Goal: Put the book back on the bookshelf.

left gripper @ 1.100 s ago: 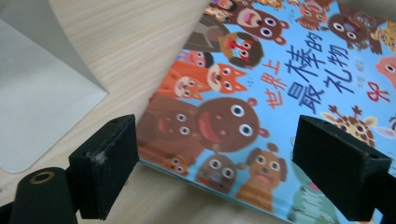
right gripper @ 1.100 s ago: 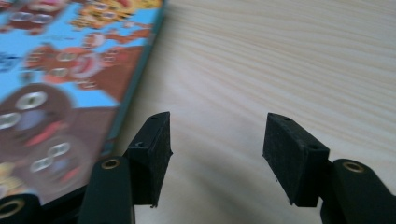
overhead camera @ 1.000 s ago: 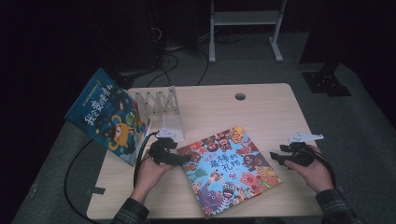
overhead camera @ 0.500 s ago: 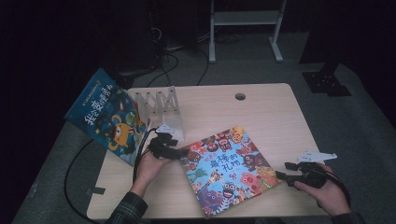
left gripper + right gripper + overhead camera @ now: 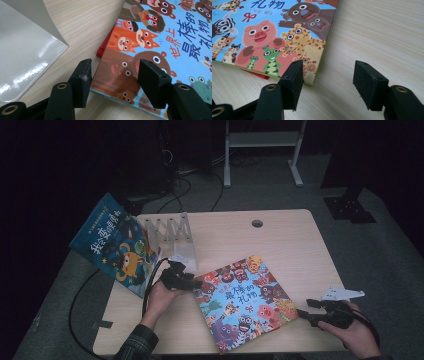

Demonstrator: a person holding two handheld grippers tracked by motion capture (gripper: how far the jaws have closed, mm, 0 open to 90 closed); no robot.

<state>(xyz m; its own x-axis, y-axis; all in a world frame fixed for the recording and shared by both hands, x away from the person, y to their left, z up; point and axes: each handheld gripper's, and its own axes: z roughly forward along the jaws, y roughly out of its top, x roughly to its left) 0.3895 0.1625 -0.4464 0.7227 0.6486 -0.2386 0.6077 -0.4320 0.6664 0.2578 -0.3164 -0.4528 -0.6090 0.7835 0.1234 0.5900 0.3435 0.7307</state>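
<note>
The book (image 5: 243, 301) lies flat on the table (image 5: 295, 250), between both grippers. It looks light, with a thin, stiff, glossy cover, best taken at an edge. The left gripper (image 5: 113, 75), jaws just closing, half-open, straddles its corner. The right gripper (image 5: 328, 75) stays half-open beside another corner.

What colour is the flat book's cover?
Light blue with cartoon animals; book shows best in the left gripper view.

A dark lab: lone table (image 5: 280, 250), trailing cables (image 5: 185, 180), white frame (image 5: 262, 140).
</note>
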